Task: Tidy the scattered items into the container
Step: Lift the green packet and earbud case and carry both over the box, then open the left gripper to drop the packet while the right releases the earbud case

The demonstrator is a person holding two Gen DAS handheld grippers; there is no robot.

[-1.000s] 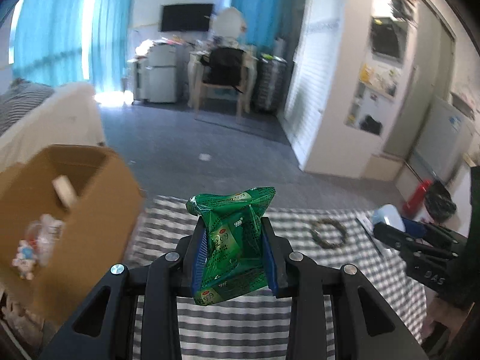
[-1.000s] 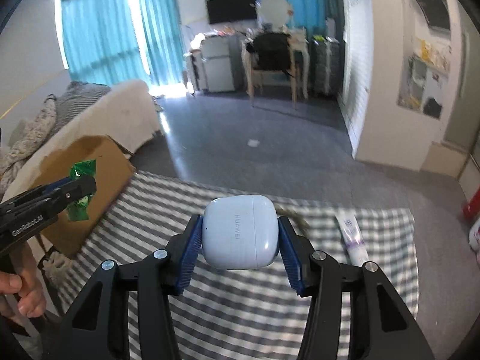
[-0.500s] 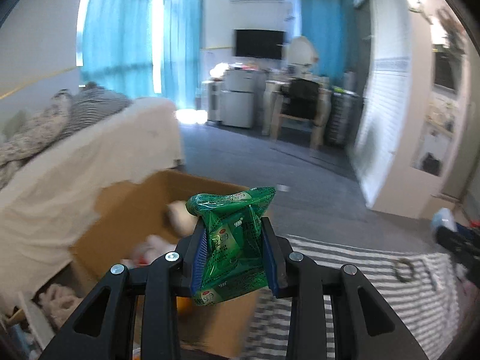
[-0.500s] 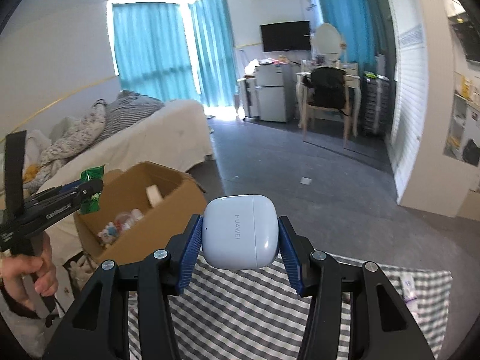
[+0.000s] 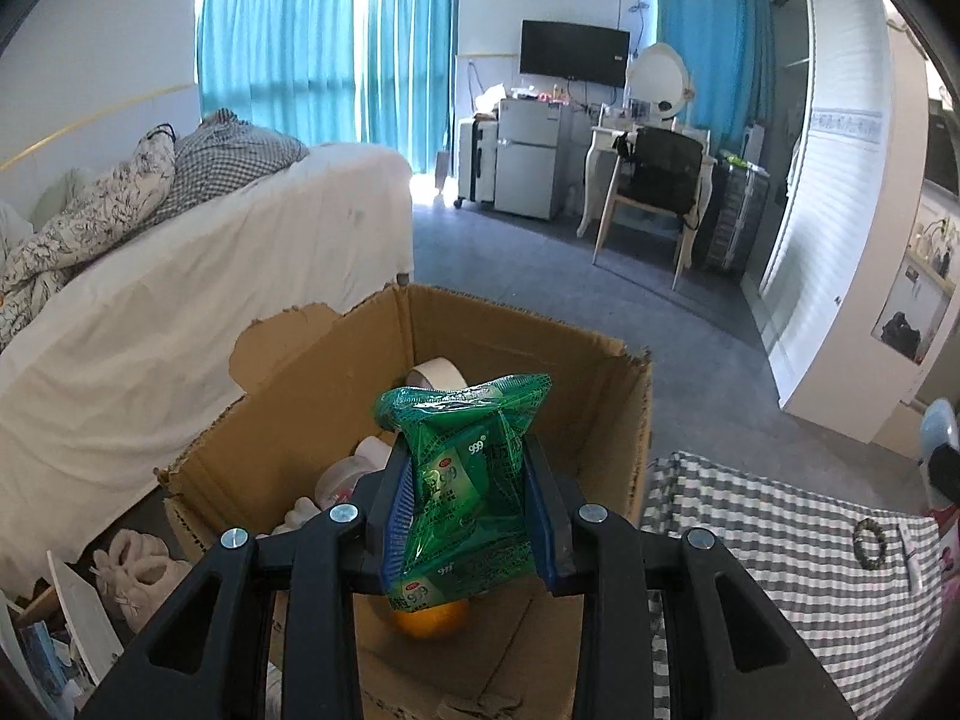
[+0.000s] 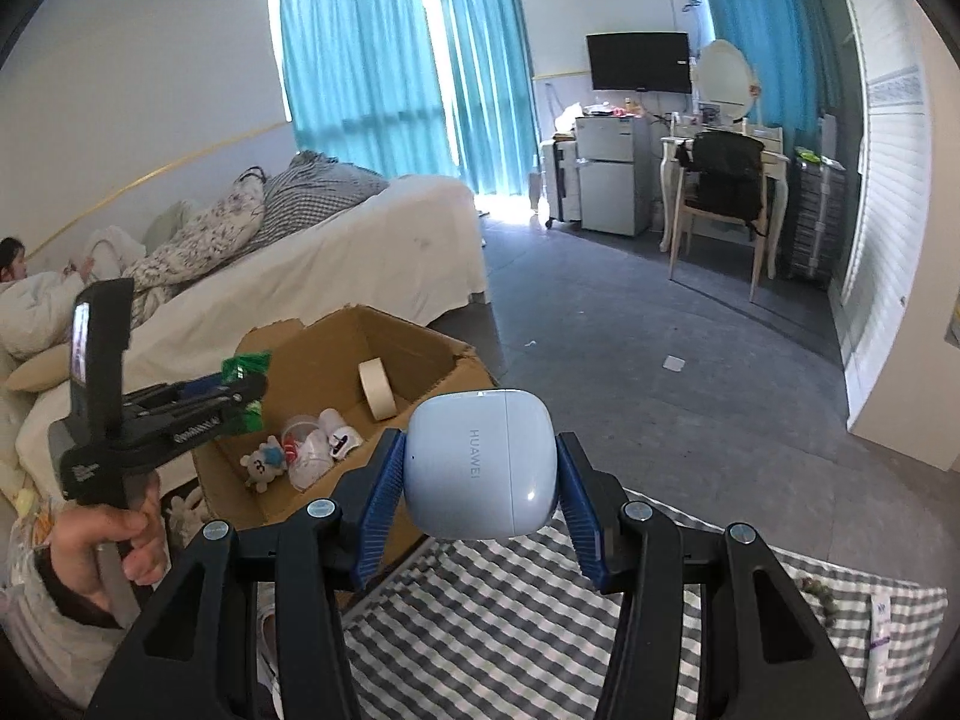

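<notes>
sachet: crinkled green foil sachet (image 5: 471, 492) pinched upright in left gripper (image 5: 474, 516) jaws, directly over open brown cardboard box (image 5: 612, 420)
box from right: 10 o'clock of pale blue earbud case (image 6: 480, 465)
right gripper (image 6: 480, 474): jaws clamping case above checked worktop (image 6: 510, 630)
nearer: left, release likely next

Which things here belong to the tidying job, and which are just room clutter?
Part of the job:
- cardboard box, the container
- green sachet pack in the left gripper
- white earbud case in the right gripper
- bead bracelet and tube on the checked cloth

Just lying about:
- bed
- chair
- mini fridge
- TV
</notes>
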